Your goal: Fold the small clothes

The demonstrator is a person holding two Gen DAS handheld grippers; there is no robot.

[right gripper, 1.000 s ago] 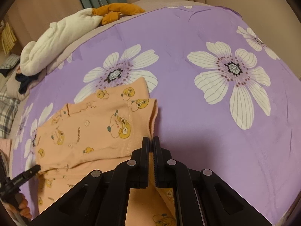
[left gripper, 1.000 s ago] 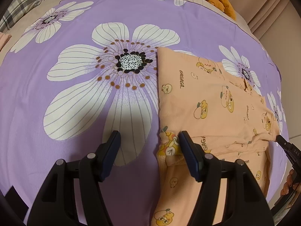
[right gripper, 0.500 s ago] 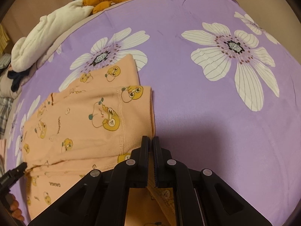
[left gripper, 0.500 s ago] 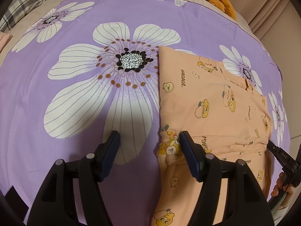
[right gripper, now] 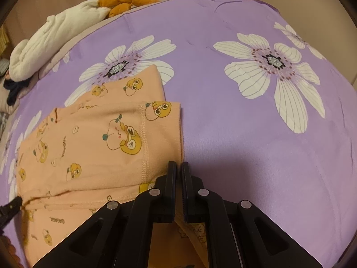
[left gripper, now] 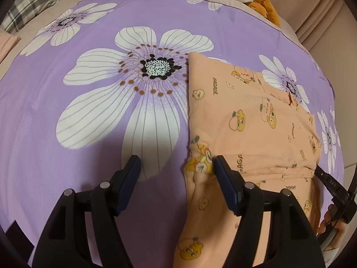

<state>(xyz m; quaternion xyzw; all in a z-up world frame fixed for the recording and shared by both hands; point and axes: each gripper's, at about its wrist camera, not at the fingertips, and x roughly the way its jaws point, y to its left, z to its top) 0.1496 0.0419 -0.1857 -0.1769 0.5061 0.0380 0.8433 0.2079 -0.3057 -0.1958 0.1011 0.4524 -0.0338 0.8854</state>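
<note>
Garment [right gripper: 93, 147] edge pinched between right fingers [right gripper: 172, 178].

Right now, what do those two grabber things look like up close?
The left gripper is black plastic with two angled arms, round silver screws, and dark blue ridged fingers. The right gripper is the same black shape with silver screws, but its fingers are black with fine ridges inside.

Warm, dim indoor light on both wrist views. Soft dark shadows pool on the purple flower-print bedsheet [left gripper: 67, 116] just ahead of the black gripper fingers [left gripper: 125, 178], lower centre. Fisheye bends the edges, black vignette in the corners. Centre sharp, no glare.
</note>
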